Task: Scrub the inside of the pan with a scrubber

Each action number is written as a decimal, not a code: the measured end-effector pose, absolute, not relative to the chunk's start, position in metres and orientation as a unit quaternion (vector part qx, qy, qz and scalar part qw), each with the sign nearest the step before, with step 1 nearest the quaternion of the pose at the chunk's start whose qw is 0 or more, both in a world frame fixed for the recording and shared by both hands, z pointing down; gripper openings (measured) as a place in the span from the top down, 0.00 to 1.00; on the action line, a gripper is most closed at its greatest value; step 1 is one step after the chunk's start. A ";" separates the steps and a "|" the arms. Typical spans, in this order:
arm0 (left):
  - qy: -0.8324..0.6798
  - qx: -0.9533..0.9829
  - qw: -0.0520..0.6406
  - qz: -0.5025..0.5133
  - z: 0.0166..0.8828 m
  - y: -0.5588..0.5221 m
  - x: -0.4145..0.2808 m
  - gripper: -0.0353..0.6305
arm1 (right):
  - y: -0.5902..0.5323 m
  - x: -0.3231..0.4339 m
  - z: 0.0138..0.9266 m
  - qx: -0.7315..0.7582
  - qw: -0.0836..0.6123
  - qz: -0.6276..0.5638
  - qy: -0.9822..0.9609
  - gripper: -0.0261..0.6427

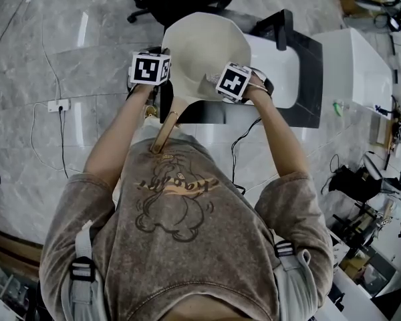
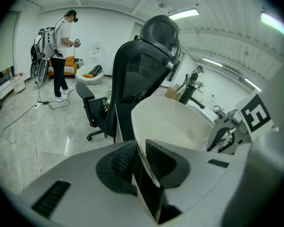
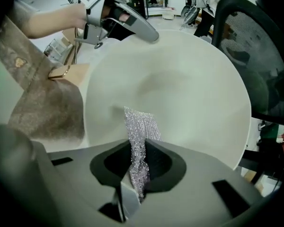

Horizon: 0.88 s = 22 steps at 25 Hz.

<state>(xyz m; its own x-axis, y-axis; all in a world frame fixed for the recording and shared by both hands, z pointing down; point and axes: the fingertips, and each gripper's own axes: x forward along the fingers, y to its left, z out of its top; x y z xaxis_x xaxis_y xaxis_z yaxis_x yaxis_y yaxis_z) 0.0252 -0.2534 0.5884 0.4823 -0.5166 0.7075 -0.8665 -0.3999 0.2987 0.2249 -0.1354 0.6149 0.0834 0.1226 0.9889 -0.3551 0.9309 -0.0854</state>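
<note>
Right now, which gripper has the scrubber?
The right gripper: the silvery mesh scrubber is pinched in it, inside the pan. The left gripper clamps the pan's rim.

My left tool (image 2: 141, 162) angles downward, its jaws pinched on the rim of the cream-white round pan (image 2: 175, 122). My right tool (image 3: 138, 167) points down, jaws closed on the silvery mesh scrubber (image 3: 139, 126). My bare left forearm (image 1: 120, 136) and right forearm (image 1: 279, 136) both reach forward.
</note>
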 end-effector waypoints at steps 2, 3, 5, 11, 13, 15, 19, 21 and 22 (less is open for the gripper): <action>-0.437 0.793 0.333 0.263 0.589 -0.254 0.025 0.85 | -0.130 0.206 0.617 0.072 0.710 0.171 -0.680 0.83; -0.438 0.793 0.333 0.263 0.589 -0.253 0.025 0.85 | -0.127 0.193 0.619 0.062 0.692 0.176 -0.697 0.83; -0.439 0.792 0.334 0.262 0.589 -0.253 0.025 0.85 | -0.120 0.171 0.621 0.046 0.665 0.188 -0.722 0.83; -0.445 0.789 0.337 0.257 0.589 -0.255 0.025 0.85 | -0.120 0.128 0.627 0.046 0.621 0.200 -0.757 0.84; -0.446 0.788 0.339 0.256 0.588 -0.254 0.024 0.85 | -0.123 0.115 0.629 0.048 0.611 0.201 -0.764 0.84; -0.446 0.788 0.340 0.255 0.588 -0.254 0.024 0.85 | -0.128 0.101 0.630 0.051 0.597 0.205 -0.774 0.83; -0.445 0.788 0.341 0.253 0.589 -0.253 0.024 0.85 | -0.150 0.079 0.632 0.083 0.566 0.203 -0.795 0.83; -0.445 0.789 0.341 0.253 0.588 -0.252 0.024 0.85 | -0.164 0.073 0.636 0.108 0.556 0.193 -0.801 0.83; -0.445 0.789 0.341 0.253 0.589 -0.252 0.024 0.85 | -0.170 0.072 0.639 0.118 0.555 0.188 -0.802 0.83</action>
